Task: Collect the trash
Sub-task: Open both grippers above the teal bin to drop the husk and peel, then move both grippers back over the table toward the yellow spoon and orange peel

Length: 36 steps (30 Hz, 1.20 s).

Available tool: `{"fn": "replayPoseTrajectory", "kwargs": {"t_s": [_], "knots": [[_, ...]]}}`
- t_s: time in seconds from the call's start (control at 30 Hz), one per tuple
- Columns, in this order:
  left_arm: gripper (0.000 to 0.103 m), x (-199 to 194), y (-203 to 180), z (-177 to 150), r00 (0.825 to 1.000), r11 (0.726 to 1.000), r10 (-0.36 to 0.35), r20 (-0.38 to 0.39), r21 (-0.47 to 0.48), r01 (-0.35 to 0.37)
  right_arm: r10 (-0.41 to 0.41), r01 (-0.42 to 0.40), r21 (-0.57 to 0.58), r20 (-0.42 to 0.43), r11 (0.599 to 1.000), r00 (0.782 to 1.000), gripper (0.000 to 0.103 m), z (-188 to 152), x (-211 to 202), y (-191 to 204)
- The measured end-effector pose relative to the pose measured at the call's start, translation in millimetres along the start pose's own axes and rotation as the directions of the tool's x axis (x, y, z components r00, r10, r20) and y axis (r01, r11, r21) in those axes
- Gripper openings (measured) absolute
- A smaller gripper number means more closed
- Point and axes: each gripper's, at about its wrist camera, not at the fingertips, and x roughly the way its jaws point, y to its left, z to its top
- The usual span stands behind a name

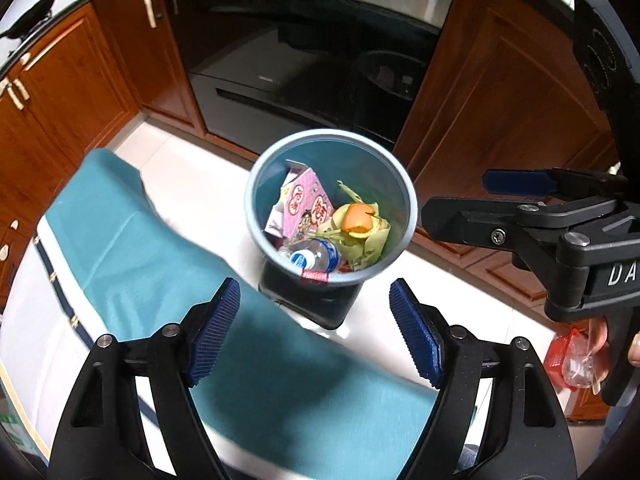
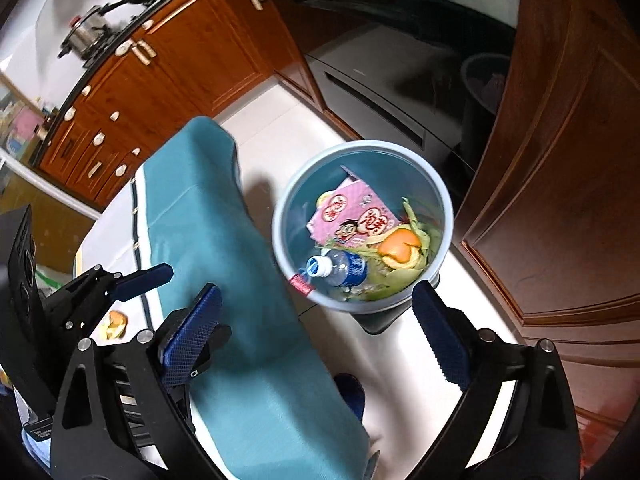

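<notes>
Both my grippers hang above the floor, looking down at the bin. My left gripper is spread wide with nothing between its blue pads, and the bin sits just beyond its fingertips, a little right of centre. My right gripper is spread wide too and holds nothing; from its camera the bin lies ahead, toward the right finger. In the left view my right gripper comes in from the right edge, its tips near the bin's right rim. In the right view my left gripper shows at the left edge, well apart from the bin. The bin is blue-grey and round and stands on the pale floor near the wooden cabinets. Inside it lie a pink carton on the left, an orange peel on the right with green scraps under it, and a plastic bottle with a blue cap at the near side. A teal cloth covers the table to the left of the bin and runs under my left gripper. A piece of peel lies on the table by the left edge of the right view. A dark oven stands behind the bin, between the cabinets.
</notes>
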Motion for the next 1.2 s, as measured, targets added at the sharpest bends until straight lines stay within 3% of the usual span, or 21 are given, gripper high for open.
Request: {"fn": "replayPoseTrajectory", "kwargs": {"t_s": [0.33,0.57,0.77,0.9,1.2], "knots": [[0.079,-59.7,35.2,-59.3,0.998,0.997,0.014,0.069,-0.079,-0.008,0.02,-0.023,-0.118,-0.022,0.993,1.0,0.092,-39.4,-22.5,79.8],[0.079,-89.3,75.1,-111.1,0.993,0.987,0.086,0.076,-0.145,-0.074,0.059,-0.072,-0.2,-0.07,0.977,0.996,0.092,-68.0,-14.1,135.7],[0.081,-109.2,122.5,-156.0,0.989,0.963,0.131,0.069,-0.247,-0.11,0.093,-0.124,-0.264,-0.128,0.956,0.987,0.092,-87.8,4.2,182.5],[0.099,-116.5,154.8,-188.5,0.981,0.942,0.181,0.066,-0.298,-0.154,0.108,-0.156,-0.292,-0.172,0.943,0.979,0.092,-100.7,20.7,213.9],[0.099,-98.3,233.4,-248.9,0.971,0.883,0.238,-0.023,-0.412,-0.226,0.136,-0.22,-0.31,-0.269,0.925,0.953,0.092,-116.6,80.2,267.4]]}}
